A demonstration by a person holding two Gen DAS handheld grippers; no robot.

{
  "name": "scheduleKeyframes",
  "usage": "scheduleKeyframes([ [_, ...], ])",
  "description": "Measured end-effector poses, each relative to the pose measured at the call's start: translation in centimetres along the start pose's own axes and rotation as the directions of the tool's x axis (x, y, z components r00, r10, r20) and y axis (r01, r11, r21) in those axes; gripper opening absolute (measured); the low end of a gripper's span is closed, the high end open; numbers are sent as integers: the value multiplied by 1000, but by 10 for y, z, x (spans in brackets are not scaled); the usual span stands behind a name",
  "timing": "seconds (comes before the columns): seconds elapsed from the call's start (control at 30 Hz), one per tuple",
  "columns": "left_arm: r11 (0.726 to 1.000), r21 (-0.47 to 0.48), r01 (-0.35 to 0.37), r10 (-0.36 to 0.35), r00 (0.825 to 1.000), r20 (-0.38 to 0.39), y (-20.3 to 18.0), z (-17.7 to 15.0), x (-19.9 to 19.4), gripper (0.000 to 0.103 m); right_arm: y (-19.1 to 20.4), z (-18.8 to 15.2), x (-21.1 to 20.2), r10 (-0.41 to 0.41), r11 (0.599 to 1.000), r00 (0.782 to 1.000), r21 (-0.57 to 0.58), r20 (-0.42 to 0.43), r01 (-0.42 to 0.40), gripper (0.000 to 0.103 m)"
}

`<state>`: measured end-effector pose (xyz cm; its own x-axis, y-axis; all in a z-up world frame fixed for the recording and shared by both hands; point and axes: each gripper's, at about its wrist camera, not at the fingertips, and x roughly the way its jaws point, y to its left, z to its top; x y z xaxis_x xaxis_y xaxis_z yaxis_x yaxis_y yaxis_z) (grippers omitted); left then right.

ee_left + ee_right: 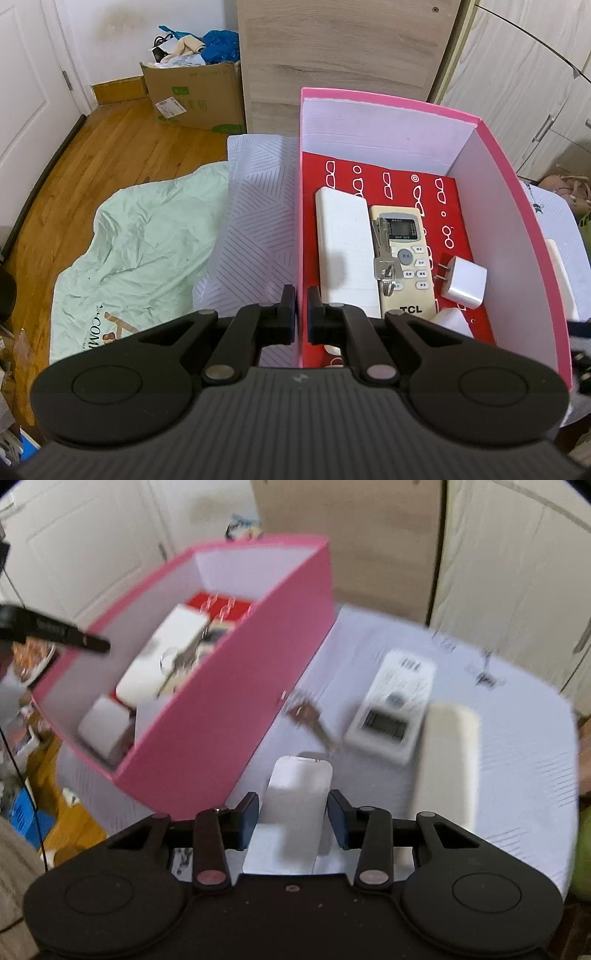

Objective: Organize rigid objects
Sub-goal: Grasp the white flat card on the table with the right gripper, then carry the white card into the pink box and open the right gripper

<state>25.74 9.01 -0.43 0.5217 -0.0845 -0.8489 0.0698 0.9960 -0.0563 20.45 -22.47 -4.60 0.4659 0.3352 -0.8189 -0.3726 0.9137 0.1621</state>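
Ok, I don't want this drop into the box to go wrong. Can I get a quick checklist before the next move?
1. Left tongs clamped on the pink box wall: ok.
2. White remote between the right tongs: ok; firm grip: cannot tell, picture blurred.
3. Free floor space in the box: not ok, mostly taken by foam block, TCL remote, keys and charger.
4. Path over the box wall clear: ok.
5. Items left outside, calculator and keys: ok, out of the way.
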Motion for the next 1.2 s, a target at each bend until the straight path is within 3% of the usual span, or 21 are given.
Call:
scheduleKeyframes([
  [0.27,1000,-6,3,-3,1000,-1,1,0,-1,5,-1,13,-37,-11,999,986,39,169,5,46],
  [0.37,1000,-4,0,0,1000,-1,1,0,-1,5,4,20,-51,26,998,964,45,263,-39,46],
  [0.5,1000,-3,0,0,1000,-1,2,0,-2,5,22,28,-64,132,990,919,-11,373,-138,46],
  [0.6,1000,-6,3,-3,1000,-2,3,0,-2,5,38,35,-63,228,973,896,-57,381,-223,46],
  [0.7,1000,0,4,-4,1000,-2,3,-1,-3,5,48,42,-46,338,936,871,-27,355,-352,46],
  [0.77,1000,-2,8,-8,1000,-5,4,-1,-3,5,56,48,-29,370,925,876,-29,311,-380,46],
  [0.93,1000,0,23,-23,1000,-10,7,-1,-2,5,68,59,-2,262,965,930,-68,258,-253,46],
  [1.07,1000,7,29,-29,1000,-8,8,0,-1,5,72,59,18,74,995,971,-87,226,-55,46],
  [1.2,999,15,35,-35,999,-7,8,-2,0,5,92,55,27,-25,975,972,-207,232,75,46],
])
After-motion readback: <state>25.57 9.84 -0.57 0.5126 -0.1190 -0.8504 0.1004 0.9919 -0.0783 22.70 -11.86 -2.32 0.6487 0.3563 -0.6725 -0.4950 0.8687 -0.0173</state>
